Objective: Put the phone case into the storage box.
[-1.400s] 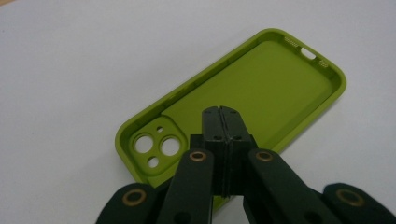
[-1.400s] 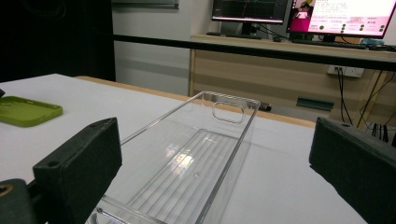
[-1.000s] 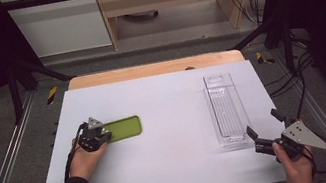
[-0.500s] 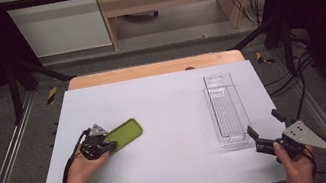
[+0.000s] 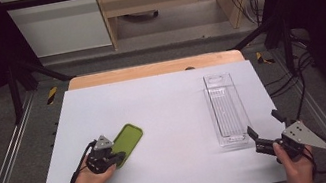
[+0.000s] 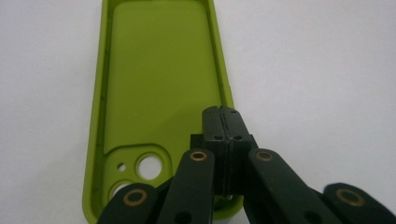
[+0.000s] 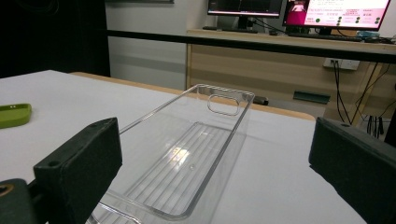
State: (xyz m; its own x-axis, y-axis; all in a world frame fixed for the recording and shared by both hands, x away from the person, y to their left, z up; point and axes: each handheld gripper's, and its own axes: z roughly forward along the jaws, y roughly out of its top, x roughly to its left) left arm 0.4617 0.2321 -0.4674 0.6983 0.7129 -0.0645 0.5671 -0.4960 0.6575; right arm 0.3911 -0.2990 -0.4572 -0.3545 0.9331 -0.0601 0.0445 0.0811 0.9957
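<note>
Green phone case [image 5: 126, 143], lying inner face up on the white counter [image 5: 170, 115] well left of the clear plastic bin [image 5: 226, 109], with the left tool [image 6: 223, 122] pinched fully together over its camera-cutout end; the right tool [image 5: 265, 130], spread wide, sits just below the bin.

Green phone case [image 6: 159, 88]: soft-looking plastic or silicone, matt, smooth inside, with a slight sheen along the raised rim. Clear bin [image 7: 196, 154]: transparent hard plastic, glossy, ribbed floor catching reflections. Table top [image 5: 170, 115]: white, matt, smooth; a strip of pale wood shows at its far edge. Left gripper [image 6: 224, 116]: jaws of black matt plastic, brass-coloured metal rivets at the joints. Right gripper [image 7: 219, 168]: pads black, dull, faintly grainy like foam rubber; grey plate on top looks like matt metal
</note>
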